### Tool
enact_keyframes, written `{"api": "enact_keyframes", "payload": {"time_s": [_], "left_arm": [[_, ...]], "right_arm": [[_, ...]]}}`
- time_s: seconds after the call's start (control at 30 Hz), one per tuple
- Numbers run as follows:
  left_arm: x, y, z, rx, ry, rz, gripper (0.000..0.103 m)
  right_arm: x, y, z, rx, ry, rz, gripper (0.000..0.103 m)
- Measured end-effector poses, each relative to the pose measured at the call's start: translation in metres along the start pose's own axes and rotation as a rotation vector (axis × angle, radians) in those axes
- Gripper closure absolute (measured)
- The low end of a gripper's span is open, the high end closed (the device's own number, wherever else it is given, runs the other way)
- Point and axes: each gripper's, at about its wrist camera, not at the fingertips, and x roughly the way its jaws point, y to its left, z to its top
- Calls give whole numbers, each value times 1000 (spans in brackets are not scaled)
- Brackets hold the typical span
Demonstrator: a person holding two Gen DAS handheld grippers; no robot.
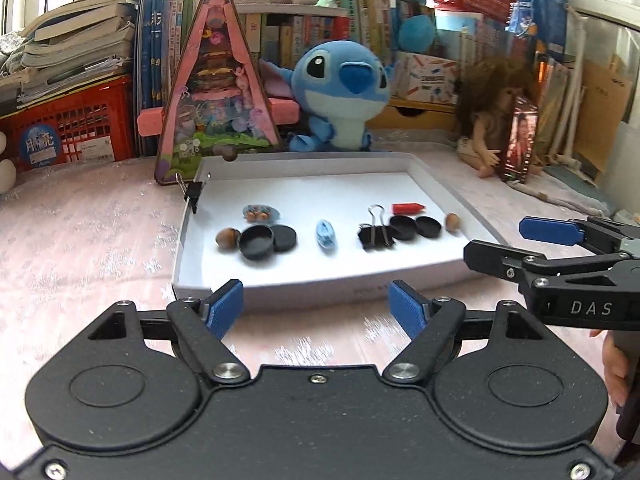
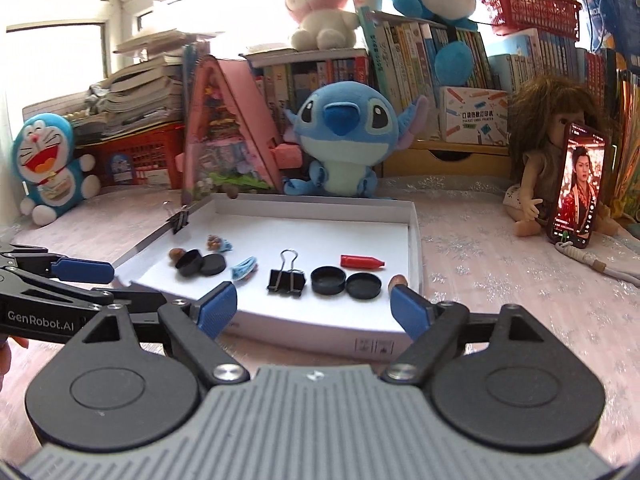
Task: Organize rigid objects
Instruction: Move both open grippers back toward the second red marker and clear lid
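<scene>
Left tongs spread wide, nothing between the blue pads, hovering just short of the near wall of the white tray. Right tongs likewise spread and empty, poised over the tray's near edge toward its right corner; seen from the left wrist as black fingers with a blue pad reaching in from the right. Part of a hand visible at the right border behind that tool.

Tray resting on a pink, glittery cloth covering the counter. Inside, toward the left: a brown nut touching an upturned black cap, a second black cap just beside it, and a small blue hair clip with brown beads behind them. Near the middle: a light blue hair clip. Toward the right: a black binder clip with silver handles, two more black caps side by side, a red crayon-shaped piece behind them, and another nut near the right wall. Second binder clip clamped on the left wall near the far corner; a brown nut perched at the far edge.

Beyond the tray: a blue plush, a pink triangular toy house, a doll propping a lit phone, a Doraemon plush, red baskets and rows of books.
</scene>
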Motion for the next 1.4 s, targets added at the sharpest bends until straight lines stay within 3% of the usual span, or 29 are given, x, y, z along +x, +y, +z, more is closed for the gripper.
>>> {"api": "enact_keyframes", "payload": {"time_s": [0.3, 0.77, 1.1, 1.23, 1.4], "left_arm": [[-26, -5, -34, 34, -27, -27, 25], [-47, -8, -78, 112, -30, -83, 24], [-42, -12, -90, 129, 2, -123, 43], [-39, -14, -91, 127, -8, -137, 61], [-40, -20, -94, 142, -27, -131, 61]], "right_arm": [[-27, 14, -28, -92, -38, 30, 6], [-41, 31, -67, -199, 2, 89, 5], [-40, 33, -74, -211, 18, 94, 5], [-39, 35, -75, -227, 20, 106, 5], [-38, 37, -75, -244, 26, 113, 5]]}}
